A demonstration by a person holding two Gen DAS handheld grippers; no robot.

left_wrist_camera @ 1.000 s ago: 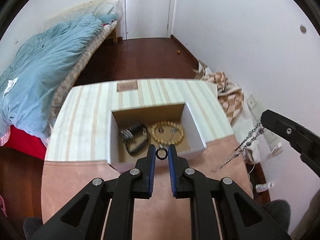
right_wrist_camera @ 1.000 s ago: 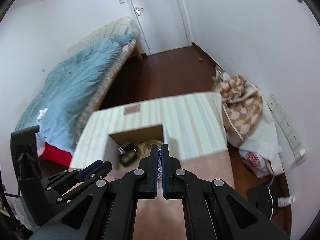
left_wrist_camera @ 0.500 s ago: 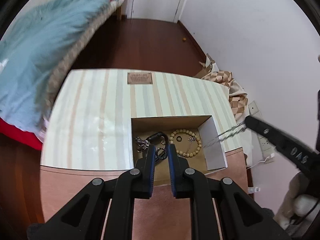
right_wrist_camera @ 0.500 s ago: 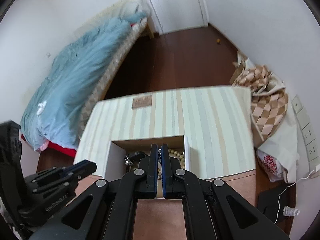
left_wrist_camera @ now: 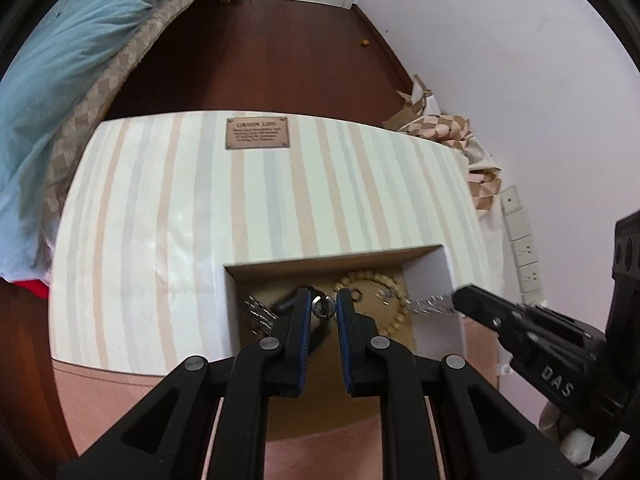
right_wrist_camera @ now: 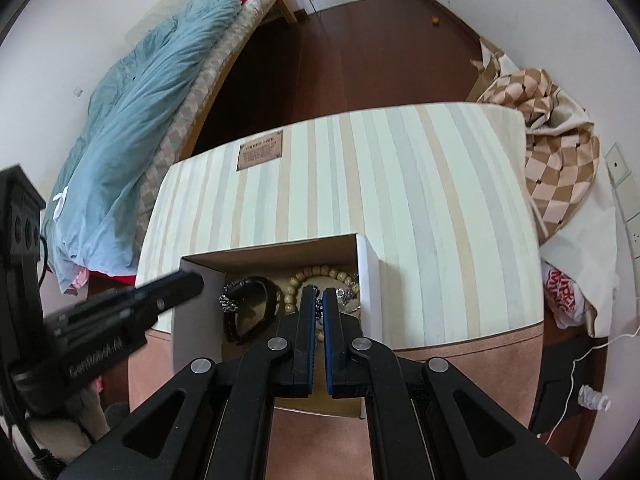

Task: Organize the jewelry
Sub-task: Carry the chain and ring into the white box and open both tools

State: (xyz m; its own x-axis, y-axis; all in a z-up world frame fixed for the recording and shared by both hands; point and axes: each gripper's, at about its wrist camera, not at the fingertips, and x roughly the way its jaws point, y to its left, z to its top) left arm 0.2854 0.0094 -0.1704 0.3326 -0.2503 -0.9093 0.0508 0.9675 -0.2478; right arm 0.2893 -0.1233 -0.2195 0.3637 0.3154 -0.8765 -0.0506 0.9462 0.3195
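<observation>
We hold the left hand-held gripper [left_wrist_camera: 324,307] pitched down over the open cardboard box [left_wrist_camera: 434,276], its fingers clamped on a small metal ring [left_wrist_camera: 323,306] just above the box floor. The ring stands on edge between the blue pads, its opening facing us.

Our right hand-held gripper [right_wrist_camera: 318,300] reaches in from 4 o'clock in the left wrist view, its fingers pressed together on a silver chain [left_wrist_camera: 428,304]. The chain runs roughly level from 3 o'clock toward 9 o'clock, its long axis crossing the box's right wall, and its free end lies over the beaded bracelet [right_wrist_camera: 316,274].

In the right wrist view, the bracelet lies flat at the back right of the box and a dark band [right_wrist_camera: 256,308] curls on the left side beside a short chain link piece [right_wrist_camera: 228,303]. The box sits in a cut-out of the striped surface [right_wrist_camera: 420,200], which carries a brown label [right_wrist_camera: 260,155] at 12 o'clock.
</observation>
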